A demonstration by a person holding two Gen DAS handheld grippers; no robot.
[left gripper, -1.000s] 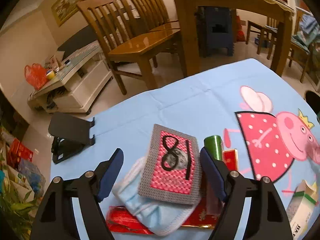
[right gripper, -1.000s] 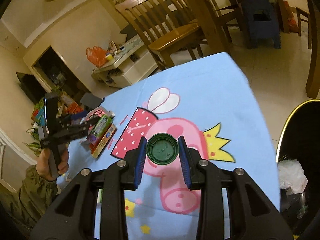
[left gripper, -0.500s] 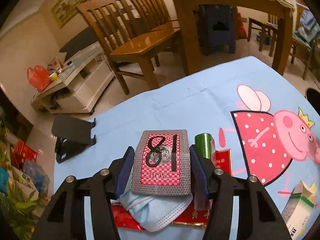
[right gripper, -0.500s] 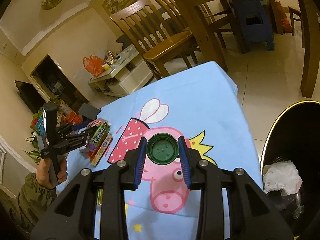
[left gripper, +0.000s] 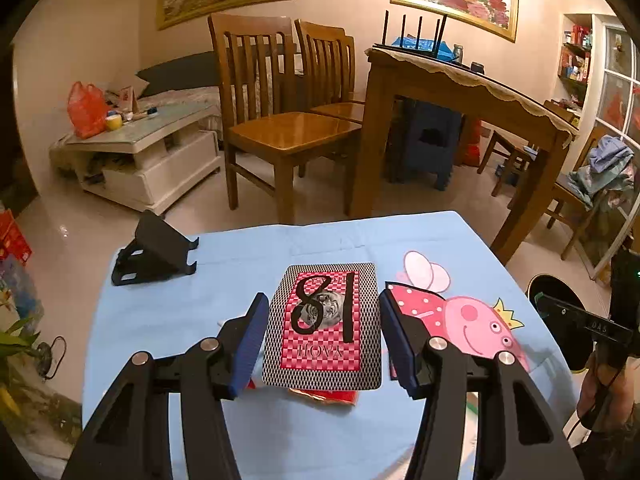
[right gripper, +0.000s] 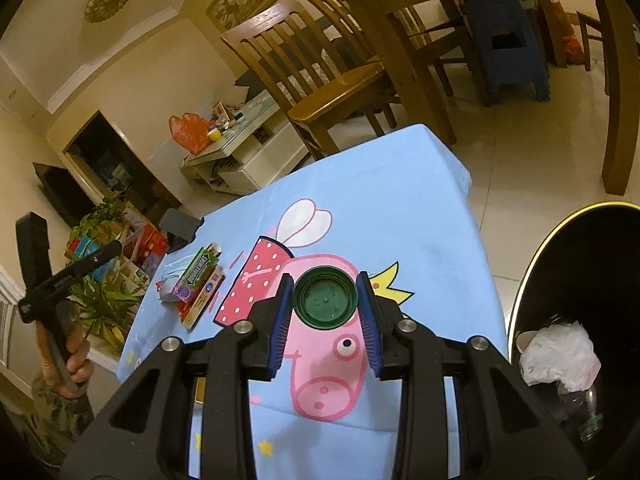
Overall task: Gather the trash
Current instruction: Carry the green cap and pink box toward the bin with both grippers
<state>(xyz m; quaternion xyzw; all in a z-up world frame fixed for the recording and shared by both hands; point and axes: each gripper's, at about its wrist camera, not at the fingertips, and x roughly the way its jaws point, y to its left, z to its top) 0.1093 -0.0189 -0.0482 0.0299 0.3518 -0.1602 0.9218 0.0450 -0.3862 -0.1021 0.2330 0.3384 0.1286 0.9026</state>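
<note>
Two tongs are in play, and each has something between its blue pads. In the left wrist view the left tongs (left gripper: 322,332) hold a card box (left gripper: 325,326), patterned red and black with a big handwritten "18" on its face; the pads sit tight against both long edges, so the fingers are spread only as wide as the box and pinching it flat. Under its near end a scrap of red wrapper (left gripper: 324,396) peeks out; whether it is touching the box I can't tell. The box hangs above the desk (left gripper: 168,320), which wears a light blue cloth with a pink cartoon pig, and a black folding stand (left gripper: 154,250) sits at the far left corner of it. Over in the right wrist view the right tongs (right gripper: 325,304) are narrowed around a round dark green cap (right gripper: 325,298), hollow side facing the camera, both pads pressing its rim. It is held above the pig print, near the desk's right edge. Just past that edge, down on the floor, stands a black trash bin (right gripper: 532,280) with a gold rim, a crumpled white plastic bag (right gripper: 560,354) and a clear bottle lying in it. Well apart, on the left part of the desk, lie a green gum pack (right gripper: 196,272), a face mask (right gripper: 170,278) and a flat red box (right gripper: 204,298) bunched together.
</note>
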